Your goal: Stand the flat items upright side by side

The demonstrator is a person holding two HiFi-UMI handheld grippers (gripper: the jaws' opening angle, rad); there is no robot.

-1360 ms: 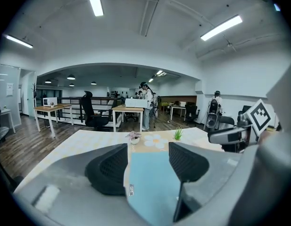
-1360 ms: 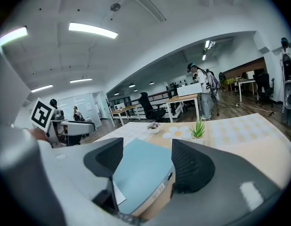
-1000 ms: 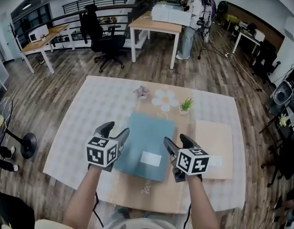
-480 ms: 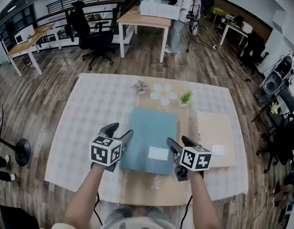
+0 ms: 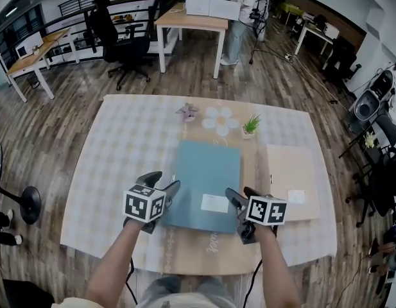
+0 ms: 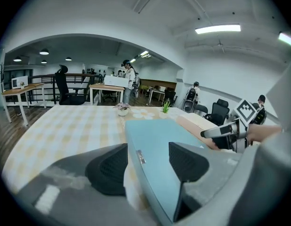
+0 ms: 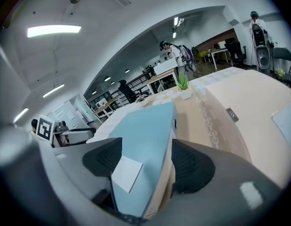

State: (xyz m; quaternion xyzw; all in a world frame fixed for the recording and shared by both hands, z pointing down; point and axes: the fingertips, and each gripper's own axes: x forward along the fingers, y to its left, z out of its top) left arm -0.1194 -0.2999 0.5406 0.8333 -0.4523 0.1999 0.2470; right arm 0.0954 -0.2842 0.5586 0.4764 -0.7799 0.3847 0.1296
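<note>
A flat teal folder (image 5: 207, 172) with a white label (image 5: 214, 203) lies on the table, and a flat beige folder (image 5: 291, 178) lies to its right. My left gripper (image 5: 163, 179) is at the teal folder's left edge near the front corner. In the left gripper view that edge (image 6: 145, 149) runs between the jaws of the left gripper (image 6: 147, 161), with a pale strip beside the left pad. My right gripper (image 5: 239, 191) is at the right front corner. Its jaws are opening, and the labelled corner (image 7: 136, 145) sits between the pads of the right gripper (image 7: 143, 161).
A small green plant (image 5: 251, 126), a flower-shaped mat (image 5: 221, 119) and a small potted flower (image 5: 187, 113) stand beyond the folders. The checked tablecloth (image 5: 120, 153) spreads to the left. Desks, chairs and people are farther back in the room.
Both grippers have drawn slightly toward me along the teal folder's sides, to its front corners. The folder still lies flat.
</note>
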